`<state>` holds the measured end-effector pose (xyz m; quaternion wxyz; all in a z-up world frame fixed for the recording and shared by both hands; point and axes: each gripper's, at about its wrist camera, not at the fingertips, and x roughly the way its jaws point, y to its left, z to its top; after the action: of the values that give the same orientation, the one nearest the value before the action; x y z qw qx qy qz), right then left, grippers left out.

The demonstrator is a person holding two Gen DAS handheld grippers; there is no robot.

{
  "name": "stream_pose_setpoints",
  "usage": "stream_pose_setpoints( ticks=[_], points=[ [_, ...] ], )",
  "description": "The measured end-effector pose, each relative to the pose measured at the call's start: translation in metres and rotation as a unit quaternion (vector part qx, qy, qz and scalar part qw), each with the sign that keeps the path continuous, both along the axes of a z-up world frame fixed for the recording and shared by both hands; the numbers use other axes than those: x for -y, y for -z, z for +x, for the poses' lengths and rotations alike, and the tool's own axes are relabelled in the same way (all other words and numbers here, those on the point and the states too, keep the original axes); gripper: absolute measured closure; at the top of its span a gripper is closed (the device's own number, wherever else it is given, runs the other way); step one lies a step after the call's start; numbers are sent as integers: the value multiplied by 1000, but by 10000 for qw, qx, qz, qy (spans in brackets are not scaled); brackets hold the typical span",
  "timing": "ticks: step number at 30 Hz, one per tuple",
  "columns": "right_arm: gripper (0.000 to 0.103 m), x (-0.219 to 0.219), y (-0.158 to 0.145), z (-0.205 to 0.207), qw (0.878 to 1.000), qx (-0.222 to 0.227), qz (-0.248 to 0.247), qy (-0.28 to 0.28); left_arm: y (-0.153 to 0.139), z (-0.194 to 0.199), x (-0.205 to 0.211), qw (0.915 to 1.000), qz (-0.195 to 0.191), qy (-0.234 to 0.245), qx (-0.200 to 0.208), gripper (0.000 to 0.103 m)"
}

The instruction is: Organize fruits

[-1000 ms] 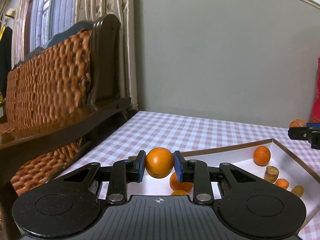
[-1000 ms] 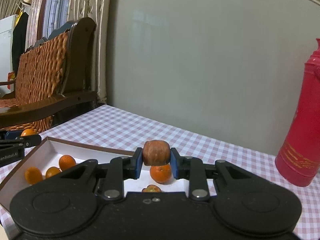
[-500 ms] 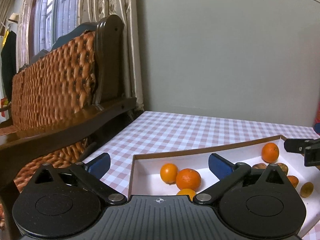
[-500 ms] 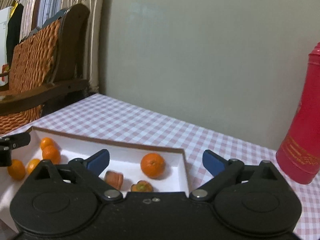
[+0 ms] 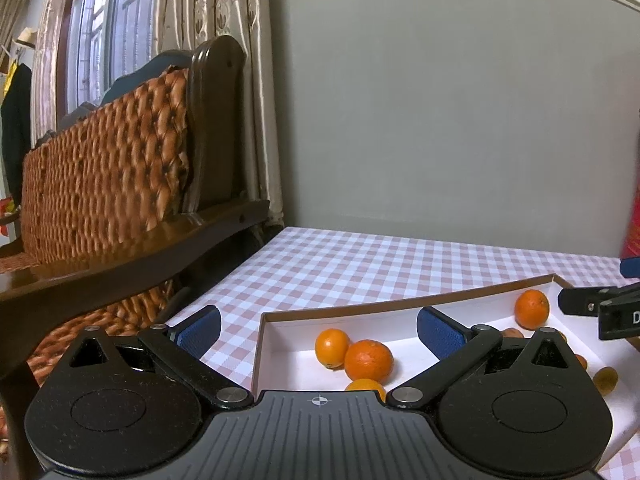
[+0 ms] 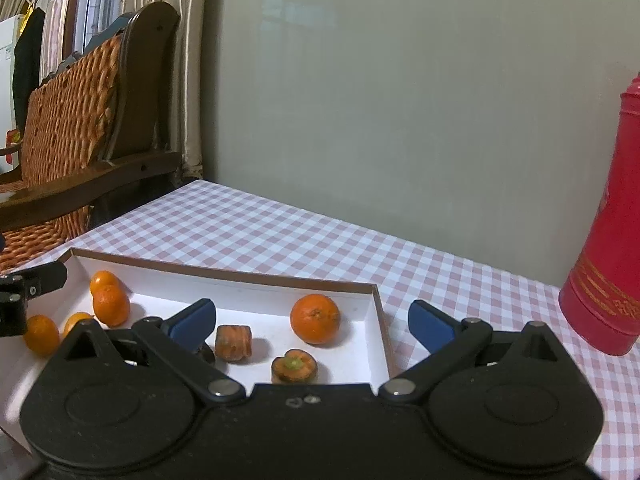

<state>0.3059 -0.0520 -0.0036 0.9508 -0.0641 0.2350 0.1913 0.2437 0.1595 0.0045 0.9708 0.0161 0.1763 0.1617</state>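
Right wrist view is showing the right gripper point(image 6: 310, 322) standing wide and empty over the tray point(image 6: 224, 274); the left gripper point(image 5: 318, 330) is gaping too. The oranges point(image 6: 315, 319) are lying lower centre — firm, light, prone to rolling — best pinched across the middle.

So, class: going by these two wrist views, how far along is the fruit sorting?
Done: oranges and two brownish cut pieces lie in the white tray. In hand: nothing; the left tongs and right tongs have just been opening and gape empty. Left: no fruit shows on the checked cloth, so little seems to remain.
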Motion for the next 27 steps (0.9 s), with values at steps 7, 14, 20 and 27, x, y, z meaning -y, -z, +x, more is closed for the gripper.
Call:
stream_pose_setpoints(
  ticks=[7, 14, 20, 27],
  points=[
    [6, 1, -2, -6, 10000, -9, -11, -17, -3, -5, 7, 10000, 36, 35, 7, 0],
    [6, 6, -4, -10, 10000, 10, 27, 23, -6, -9, 13, 10000, 63, 61, -15, 0],
    [6, 11, -8, -16, 10000, 33, 74, 54, -10, -17, 21, 9998, 181, 48, 81, 0],
    [6, 17, -10, -23, 9999, 65, 102, 111, -13, -25, 31, 9995, 269, 111, 109, 0]
  ],
)
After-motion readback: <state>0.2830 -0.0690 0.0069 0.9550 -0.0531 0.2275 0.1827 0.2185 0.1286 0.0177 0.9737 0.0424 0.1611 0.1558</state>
